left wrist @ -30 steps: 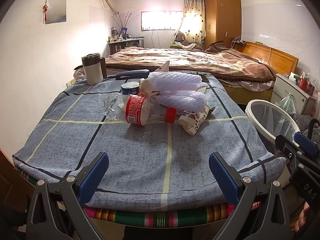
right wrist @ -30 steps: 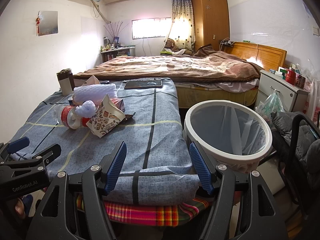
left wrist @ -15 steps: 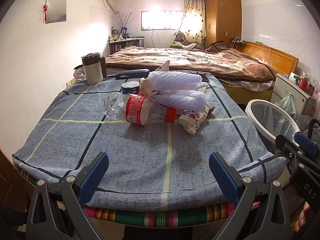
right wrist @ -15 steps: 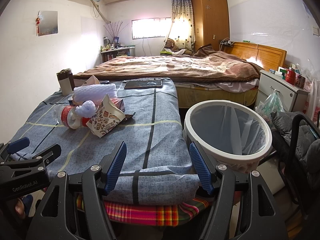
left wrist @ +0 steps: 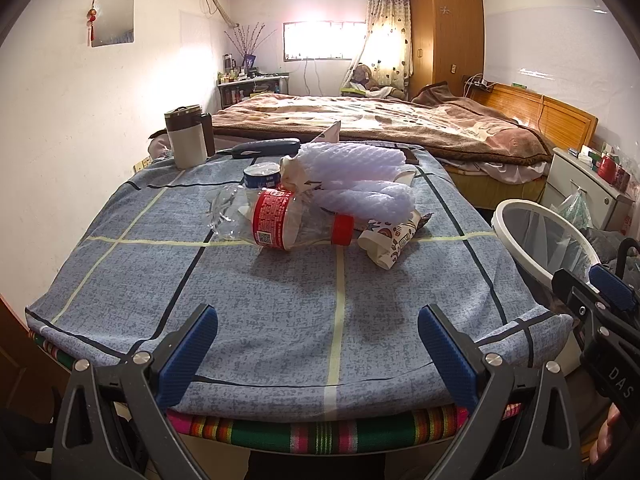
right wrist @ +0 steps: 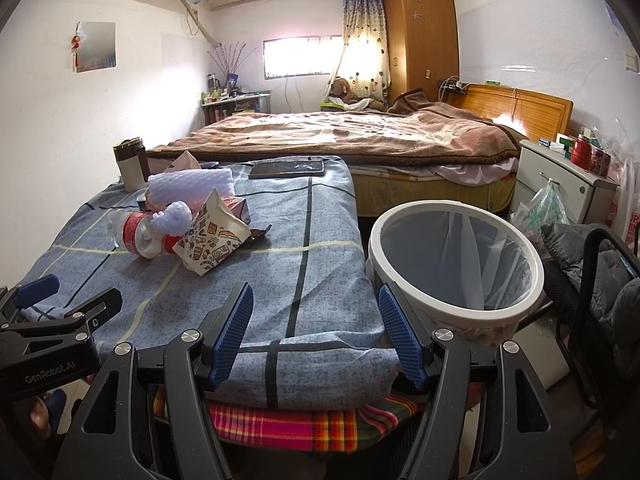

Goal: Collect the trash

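- Mug [left wrist: 186, 138]: stands at the far left corner of the table [left wrist: 280, 312], well clear of the trash. It is not waste; a wide sweep could knock it over.
- Left gripper [left wrist: 318, 354]: jaws spread wide, holding nothing, at the near table edge, well short of the pile.
- Bottle [left wrist: 288, 222]: crushed, clear, red label and cap, lying on its side mid-table. Thin, slick plastic may squirt out of a pinch or roll.
- Foam wrap [left wrist: 356, 178]: pale, bulky rolls resting on the bottle and the paper bag [left wrist: 390, 242]. Pulling one item from under it would likely drag or scatter the rest.
- Right gripper [right wrist: 316, 334]: also wide open and empty, at the table's near right corner.
- Bin [right wrist: 456, 256]: lined, beside the table's right edge and lower. Light pieces let go too early could land on the floor.
- Phone [right wrist: 286, 169]: flat at the far edge; not trash.
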Tool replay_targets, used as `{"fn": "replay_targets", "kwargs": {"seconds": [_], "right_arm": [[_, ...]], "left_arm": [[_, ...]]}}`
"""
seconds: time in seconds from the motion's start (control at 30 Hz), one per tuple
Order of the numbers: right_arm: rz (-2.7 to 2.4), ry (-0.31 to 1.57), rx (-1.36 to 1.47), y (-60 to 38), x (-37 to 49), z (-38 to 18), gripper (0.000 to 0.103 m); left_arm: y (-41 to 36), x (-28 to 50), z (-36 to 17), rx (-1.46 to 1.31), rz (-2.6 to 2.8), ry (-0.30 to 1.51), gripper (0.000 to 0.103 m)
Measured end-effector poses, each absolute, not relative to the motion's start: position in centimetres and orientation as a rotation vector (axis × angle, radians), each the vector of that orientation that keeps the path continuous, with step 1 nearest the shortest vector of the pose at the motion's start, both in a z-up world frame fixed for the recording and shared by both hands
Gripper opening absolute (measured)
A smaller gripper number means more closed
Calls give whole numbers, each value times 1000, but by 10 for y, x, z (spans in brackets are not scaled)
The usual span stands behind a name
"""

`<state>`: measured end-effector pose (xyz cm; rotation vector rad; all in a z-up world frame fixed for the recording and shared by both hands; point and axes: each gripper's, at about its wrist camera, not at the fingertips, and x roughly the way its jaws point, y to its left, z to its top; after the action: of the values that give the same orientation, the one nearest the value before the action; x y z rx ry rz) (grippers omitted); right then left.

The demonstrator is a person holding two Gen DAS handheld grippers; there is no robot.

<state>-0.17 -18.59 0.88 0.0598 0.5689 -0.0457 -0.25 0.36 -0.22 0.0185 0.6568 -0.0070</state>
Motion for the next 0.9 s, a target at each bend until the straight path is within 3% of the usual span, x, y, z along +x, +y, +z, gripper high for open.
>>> {"fn": "replay_targets", "kwargs": {"seconds": [0.53,0.9], "right_arm": [[-32,593,63,-182,7,4,67],[117,600,40,-149,46,5,67]], "left_arm": [[16,5,-8,2,-6,687,102],[73,32,-15,-56,53,739,102]]}}
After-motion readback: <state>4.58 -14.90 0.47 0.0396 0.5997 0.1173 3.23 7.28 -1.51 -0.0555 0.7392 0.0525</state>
